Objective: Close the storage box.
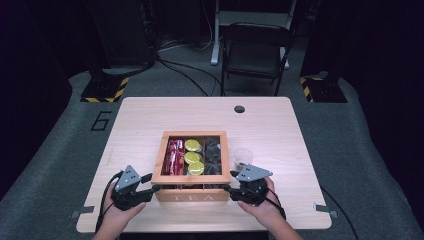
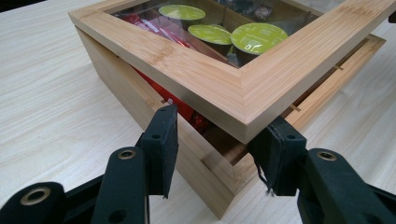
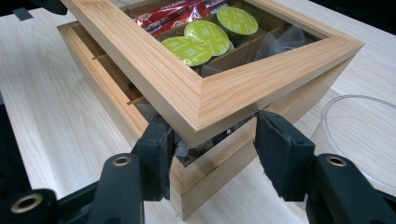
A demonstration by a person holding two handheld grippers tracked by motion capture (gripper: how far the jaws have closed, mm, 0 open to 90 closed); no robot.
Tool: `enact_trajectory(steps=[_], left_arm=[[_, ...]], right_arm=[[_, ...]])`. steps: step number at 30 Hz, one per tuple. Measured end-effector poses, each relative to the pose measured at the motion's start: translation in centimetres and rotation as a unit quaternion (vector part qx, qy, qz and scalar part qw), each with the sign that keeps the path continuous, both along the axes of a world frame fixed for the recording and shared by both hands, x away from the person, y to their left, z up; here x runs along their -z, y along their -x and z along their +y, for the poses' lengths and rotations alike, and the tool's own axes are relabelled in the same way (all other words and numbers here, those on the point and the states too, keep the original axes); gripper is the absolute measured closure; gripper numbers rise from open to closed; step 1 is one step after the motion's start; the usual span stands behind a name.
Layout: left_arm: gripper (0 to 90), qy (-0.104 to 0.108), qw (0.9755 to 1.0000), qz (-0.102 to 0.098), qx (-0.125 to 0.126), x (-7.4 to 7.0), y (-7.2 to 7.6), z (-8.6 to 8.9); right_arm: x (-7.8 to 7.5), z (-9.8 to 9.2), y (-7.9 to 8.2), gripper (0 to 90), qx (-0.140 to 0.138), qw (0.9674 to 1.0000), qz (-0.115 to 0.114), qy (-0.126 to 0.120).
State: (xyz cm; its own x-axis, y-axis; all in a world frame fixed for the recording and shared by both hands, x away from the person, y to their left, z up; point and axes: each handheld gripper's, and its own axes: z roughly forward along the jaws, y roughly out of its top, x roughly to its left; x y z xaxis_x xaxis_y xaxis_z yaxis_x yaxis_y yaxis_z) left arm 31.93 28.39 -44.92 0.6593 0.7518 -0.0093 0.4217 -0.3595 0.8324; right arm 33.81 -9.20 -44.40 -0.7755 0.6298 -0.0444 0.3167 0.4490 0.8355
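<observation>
A wooden tea box marked TEA stands near the table's front edge. Its glass-paned lid is tilted up at the front, with a gap over the box. Under the glass lie green capsules, red packets and dark tea bags. My left gripper straddles the lid's front left corner, pads against its two edges. My right gripper grips the front right corner the same way, holding the lid raised.
A clear plastic cup stands just right of the box, close to my right gripper, and its rim shows in the right gripper view. A cable hole lies at the table's far edge. A folding chair stands beyond the table.
</observation>
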Motion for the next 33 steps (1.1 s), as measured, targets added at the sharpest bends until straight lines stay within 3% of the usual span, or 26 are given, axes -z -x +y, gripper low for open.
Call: enact_trajectory(steps=[16,21,25,26,27,28,30,33], left_arm=[[51.9,-0.015,0.9996,0.015,0.017,0.4,0.1,-0.3],[51.4,-0.024,0.9992,0.023,0.022,0.6,0.1,-0.4],[49.3,-0.023,0.999,0.032,0.023,0.6,0.2,-0.4],[49.3,-0.02,0.9987,0.039,0.025,0.5,0.1,-0.4],[44.3,-0.012,0.9979,0.059,0.025,0.7,-0.1,-0.5],[41.8,-0.012,0.9979,0.059,0.025,0.7,-0.1,-0.5],[40.3,-0.032,0.9973,0.06,0.025,1.1,-0.1,-0.8],[36.3,-0.05,0.9963,0.066,0.022,1.5,-0.2,-1.1]], right_arm=[[0.2,0.3,0.0,43.1,-0.009,0.9996,0.02,0.018],[0.3,0.5,0.1,41.2,-0.014,0.999,0.019,0.038],[0.3,0.5,0.1,41.1,-0.019,0.9987,0.018,0.045],[0.3,0.5,0.1,41.0,-0.02,0.9987,0.018,0.044],[0.5,0.5,0.0,39.8,-0.024,0.9984,0.022,0.047],[0.5,0.5,0.0,39.8,-0.024,0.9984,0.022,0.047],[0.9,0.8,-0.1,35.5,-0.018,0.9972,0.033,0.065],[0.9,1.0,0.0,31.1,-0.025,0.9979,0.031,0.052]])
